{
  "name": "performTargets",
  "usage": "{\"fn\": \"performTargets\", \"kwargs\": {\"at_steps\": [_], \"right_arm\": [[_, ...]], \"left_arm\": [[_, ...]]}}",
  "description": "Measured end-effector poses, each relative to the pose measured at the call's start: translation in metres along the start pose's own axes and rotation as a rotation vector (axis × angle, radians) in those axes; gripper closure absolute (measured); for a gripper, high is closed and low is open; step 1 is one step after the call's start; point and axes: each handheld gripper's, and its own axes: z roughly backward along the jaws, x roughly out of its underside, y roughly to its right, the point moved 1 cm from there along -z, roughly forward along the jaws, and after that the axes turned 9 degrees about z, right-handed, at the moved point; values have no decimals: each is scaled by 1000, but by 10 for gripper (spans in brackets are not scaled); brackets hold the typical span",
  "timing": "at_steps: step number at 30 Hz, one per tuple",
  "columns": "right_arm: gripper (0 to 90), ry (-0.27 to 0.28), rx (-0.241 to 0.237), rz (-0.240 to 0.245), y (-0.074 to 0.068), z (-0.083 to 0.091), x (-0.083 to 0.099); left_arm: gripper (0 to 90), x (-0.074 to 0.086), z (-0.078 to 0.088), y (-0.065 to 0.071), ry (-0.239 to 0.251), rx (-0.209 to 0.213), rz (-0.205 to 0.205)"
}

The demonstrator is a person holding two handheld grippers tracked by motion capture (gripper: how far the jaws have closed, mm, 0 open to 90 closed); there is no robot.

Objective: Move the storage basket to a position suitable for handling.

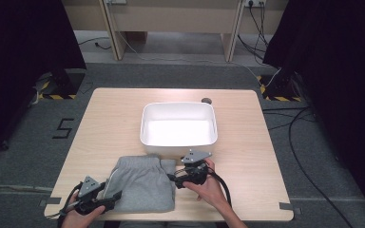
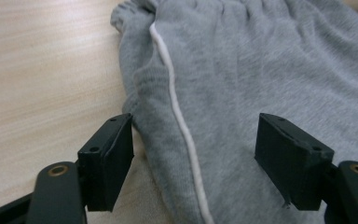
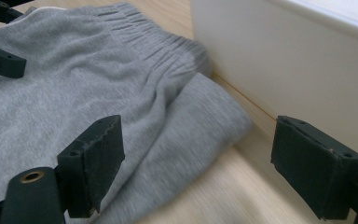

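Grey folded sweatpants [image 1: 142, 183] near white bin [image 1: 178, 108]; left gripper [image 1: 115, 195], right gripper [image 1: 174, 179] jaws wide, empty. Risk: single-layer pinch, unfolding on lift.

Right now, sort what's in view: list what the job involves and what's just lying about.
In play, as far as I can judge:
folded grey sweatpants
white plastic tub
left gripper, jaws open at the pants' edge
right gripper, jaws open

Lying about:
cables on the floor
floor marker 5
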Motion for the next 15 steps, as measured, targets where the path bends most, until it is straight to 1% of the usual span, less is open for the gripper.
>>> {"fn": "performTargets", "kwargs": {"at_steps": [3, 6, 8, 9, 10, 12, 15], "right_arm": [[179, -13, -10, 2, -1, -12, -4], [181, -24, -19, 5, -2, -24, -7], [180, -33, -26, 3, -3, -33, -9], [180, -32, -30, 10, -3, -37, -10], [181, -39, -35, 0, -4, -40, -11], [186, -42, -41, 0, -4, -47, -12], [200, -56, -46, -13, -3, -56, -14]], "left_arm": [[291, 2, -2, 0, -11, 8, 6], [341, 4, -2, 1, -11, 24, 7], [373, 5, -3, 2, -7, 29, 2], [378, 6, -3, 3, -5, 28, -2], [380, 6, -3, 3, -6, 28, -10], [393, 5, -3, 3, -12, 32, -23], [420, 5, -3, 4, -13, 40, -24]]}}
